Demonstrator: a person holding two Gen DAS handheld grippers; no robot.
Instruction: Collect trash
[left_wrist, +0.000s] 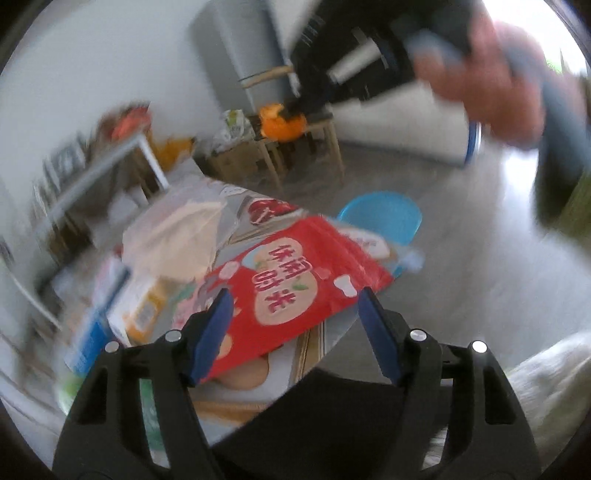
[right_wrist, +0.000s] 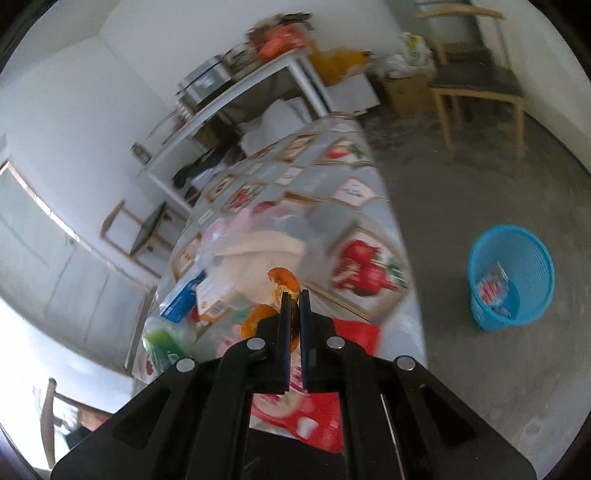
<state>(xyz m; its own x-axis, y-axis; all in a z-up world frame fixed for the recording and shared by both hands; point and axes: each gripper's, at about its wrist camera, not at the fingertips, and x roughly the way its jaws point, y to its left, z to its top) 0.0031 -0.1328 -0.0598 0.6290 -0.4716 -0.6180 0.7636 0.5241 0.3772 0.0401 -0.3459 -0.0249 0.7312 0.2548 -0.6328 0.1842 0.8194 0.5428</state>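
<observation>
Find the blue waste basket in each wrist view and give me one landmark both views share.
Left wrist view: the blue waste basket stands on the floor just right of centre, partly hidden behind the red snack bag.
Right wrist view: it stands on the floor at the right edge, beside the table, with a wrapper inside.
Shared landmark: the red snack bag, low centre in the right wrist view.

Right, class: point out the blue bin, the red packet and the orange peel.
blue bin (right_wrist: 511, 277), right wrist view, its ribbed wall.
red packet (left_wrist: 295, 280), left wrist view, its printed front.
orange peel (right_wrist: 282, 278), right wrist view, curl above the tool's tips.
</observation>
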